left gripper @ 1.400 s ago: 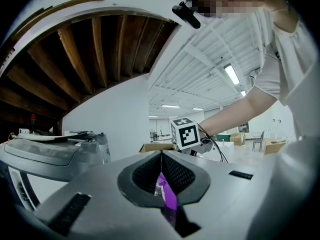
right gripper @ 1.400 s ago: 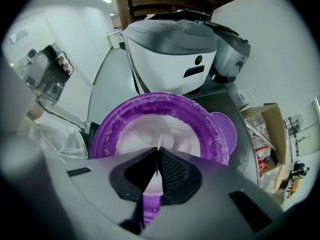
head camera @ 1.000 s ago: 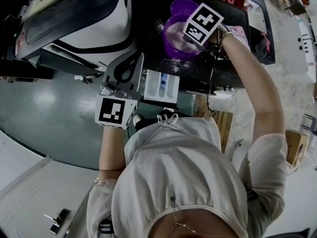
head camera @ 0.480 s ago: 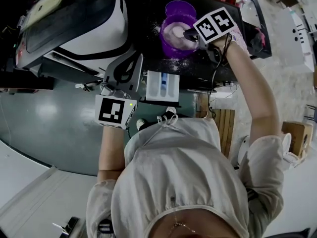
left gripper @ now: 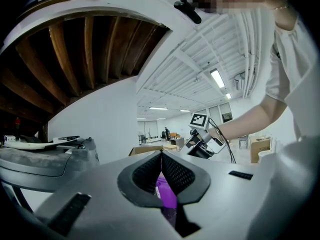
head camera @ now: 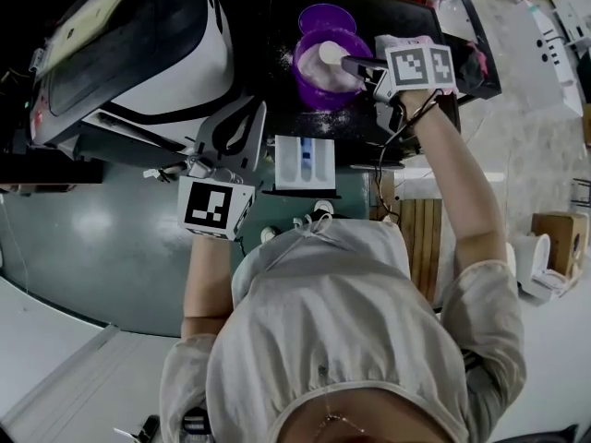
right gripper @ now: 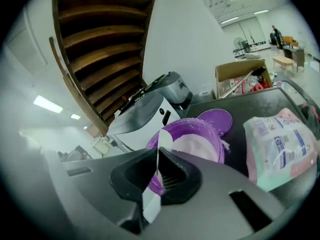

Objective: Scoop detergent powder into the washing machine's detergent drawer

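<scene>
A purple tub (head camera: 319, 79) of white detergent powder stands on a dark table, and in the right gripper view the same tub (right gripper: 200, 141) is just past the jaws. My right gripper (head camera: 358, 64) is shut on the handle of a white scoop (head camera: 330, 52), whose bowl hangs over the tub's far side. The scoop (right gripper: 161, 143) shows edge-on between the right gripper (right gripper: 157, 170) jaws. The detergent drawer (head camera: 304, 162) juts open, white with a blue insert. My left gripper (head camera: 247, 123) is shut just left of the drawer, and the left gripper (left gripper: 161, 157) holds nothing.
The washing machine (head camera: 138, 49) fills the upper left. The tub's purple lid (head camera: 325, 16) lies beyond the tub. A pink-and-white detergent bag (right gripper: 277, 144) lies to the right on the table. Spilled powder dots the table (head camera: 434, 109) around the tub.
My right gripper has slid right and back from over the tub, so the scoop now shows above the powder. The left gripper has barely moved.
</scene>
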A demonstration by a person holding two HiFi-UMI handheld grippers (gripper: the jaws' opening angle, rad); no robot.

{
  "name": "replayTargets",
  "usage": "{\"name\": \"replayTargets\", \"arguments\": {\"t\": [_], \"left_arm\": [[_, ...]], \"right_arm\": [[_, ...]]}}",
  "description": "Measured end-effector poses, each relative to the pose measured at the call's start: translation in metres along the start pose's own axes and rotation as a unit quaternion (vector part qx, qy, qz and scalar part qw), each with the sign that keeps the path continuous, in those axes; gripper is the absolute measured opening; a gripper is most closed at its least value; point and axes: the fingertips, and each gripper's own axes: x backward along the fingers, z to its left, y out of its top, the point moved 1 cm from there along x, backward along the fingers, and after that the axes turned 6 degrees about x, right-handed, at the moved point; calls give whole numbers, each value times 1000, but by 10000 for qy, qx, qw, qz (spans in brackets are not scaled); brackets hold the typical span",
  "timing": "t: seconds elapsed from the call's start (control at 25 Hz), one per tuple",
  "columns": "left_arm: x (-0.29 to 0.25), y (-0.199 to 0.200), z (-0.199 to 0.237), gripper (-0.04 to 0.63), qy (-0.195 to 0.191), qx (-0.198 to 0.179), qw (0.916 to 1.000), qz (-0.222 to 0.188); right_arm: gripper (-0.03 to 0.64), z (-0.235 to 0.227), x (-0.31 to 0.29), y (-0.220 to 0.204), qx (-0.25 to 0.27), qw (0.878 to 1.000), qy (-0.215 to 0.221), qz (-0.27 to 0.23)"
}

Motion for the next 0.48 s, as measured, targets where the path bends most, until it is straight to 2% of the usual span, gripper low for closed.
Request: {"name": "replayTargets", "arguments": {"t": [0.12, 0.32, 0.48], "left_arm": [[-2, 2, 0, 21, -78, -41, 9999, -136], [-1, 4, -3, 21, -186, -51, 9997, -177], [6, 14, -7, 21, -243, 0, 9988, -427]], "right_arm": [[14, 8, 9, -2, -592, 9967, 272, -475], [14, 34, 25, -20, -1629, 9790, 779, -946], [14, 52, 35, -39, -1922, 9699, 1012, -1103]]}}
